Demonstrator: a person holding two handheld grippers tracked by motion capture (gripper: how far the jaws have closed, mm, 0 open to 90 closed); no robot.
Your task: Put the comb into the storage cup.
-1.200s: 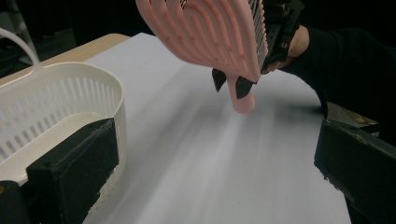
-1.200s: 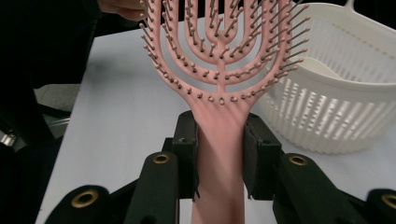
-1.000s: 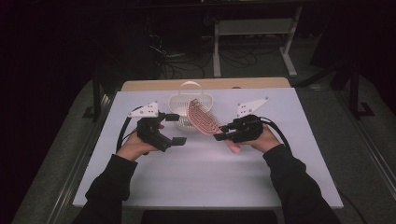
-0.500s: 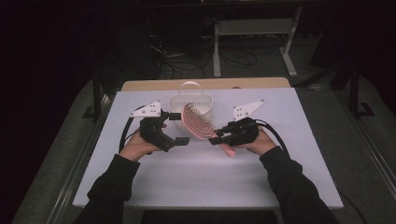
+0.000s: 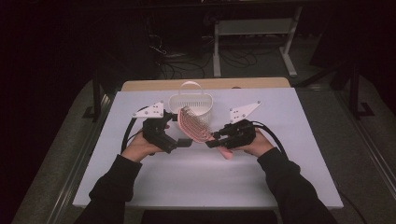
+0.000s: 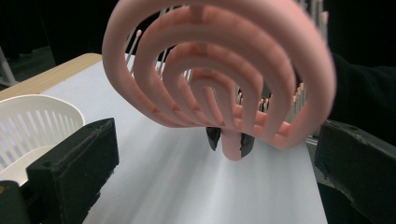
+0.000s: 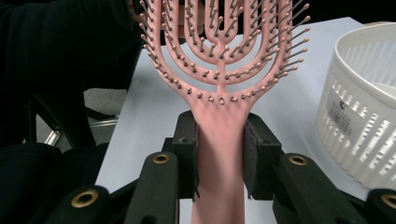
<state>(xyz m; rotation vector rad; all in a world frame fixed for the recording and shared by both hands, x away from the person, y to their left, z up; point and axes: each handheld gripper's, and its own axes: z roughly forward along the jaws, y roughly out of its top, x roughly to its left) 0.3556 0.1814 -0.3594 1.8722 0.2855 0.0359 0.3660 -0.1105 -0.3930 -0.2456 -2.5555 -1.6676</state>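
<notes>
A pink vented hairbrush (image 5: pixel 193 124) is held over the white table with its head tilted up toward the white basket (image 5: pixel 190 101). My right gripper (image 5: pixel 215 140) is shut on its handle; in the right gripper view both pads clamp the pink neck (image 7: pixel 219 140) just below the bristles. My left gripper (image 5: pixel 180 129) stands open at the left of the brush head. Seen from the left gripper view, its jaws are spread wide, with the back of the brush head (image 6: pixel 232 140) hanging ahead of them and touching neither.
The slatted white basket (image 7: pixel 359 116) with a loop handle stands at the back middle of the table (image 5: pixel 210 182), just behind the brush. A wooden strip (image 5: pixel 140 85) runs along the far edge. Beyond it lie dark floor, cables and a metal frame.
My right gripper has carried the brush a little to the left and nearer the person, so the head now sits closer to the left gripper. The left hand has barely moved.
</notes>
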